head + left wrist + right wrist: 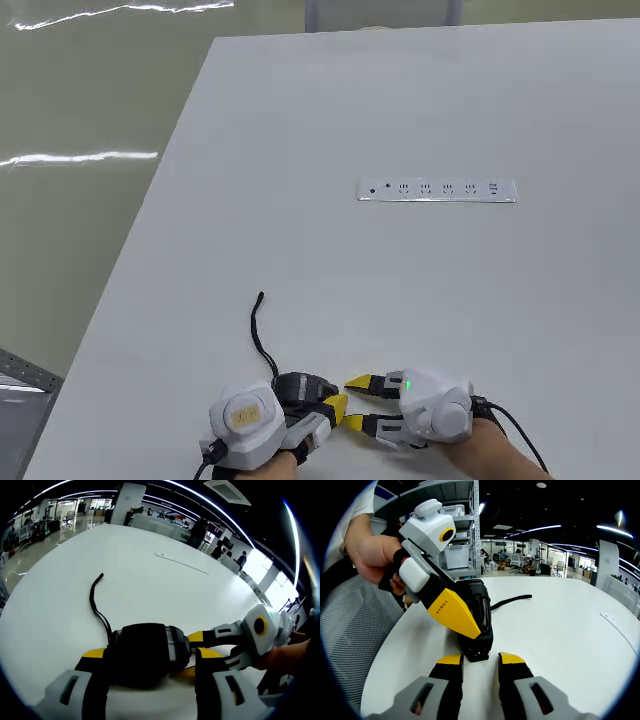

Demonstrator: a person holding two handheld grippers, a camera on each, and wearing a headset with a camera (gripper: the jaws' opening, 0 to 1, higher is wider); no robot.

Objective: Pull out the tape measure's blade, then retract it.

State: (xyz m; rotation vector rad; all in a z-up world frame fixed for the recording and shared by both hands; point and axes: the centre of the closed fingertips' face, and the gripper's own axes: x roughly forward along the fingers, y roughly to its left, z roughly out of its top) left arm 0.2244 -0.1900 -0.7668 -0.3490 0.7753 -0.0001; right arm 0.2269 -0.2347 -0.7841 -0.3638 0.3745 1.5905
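On the wide white tabletop (420,290), close to the near edge: compact black rubber-cased tape measure (303,387), with its thin black wrist cord (262,338) trailing away across the surface. Well beyond it, a flat white multi-socket power strip (438,190), not involved.

Left gripper (150,656): closed firmly on the case, yellow-padded jaws pressed against opposite flanks. Case on or just above the table; contact with the surface not resolvable.

Right gripper (480,661): jaws apart, yellow tips flanking the lower front corner of the case, at the presumed blade mouth. No clamp evident yet. Blade hook too small and dark to pick out; no ribbon of blade drawn out anywhere.

Judged step: very start of the pull-out. Case secured, second tool lined up on the nose, blade fully housed.

Next move, as judged: close the right jaws on the end hook alone, not on the case corner. Then draw straight away from the mouth, along the blade's own line, with the left hold rigid against the spring.

Likely trouble: pinching rubber instead of hook, or slip of the thin tab out of the pads and a snap-back. For the retraction afterwards, feed back under control rather than release outright.
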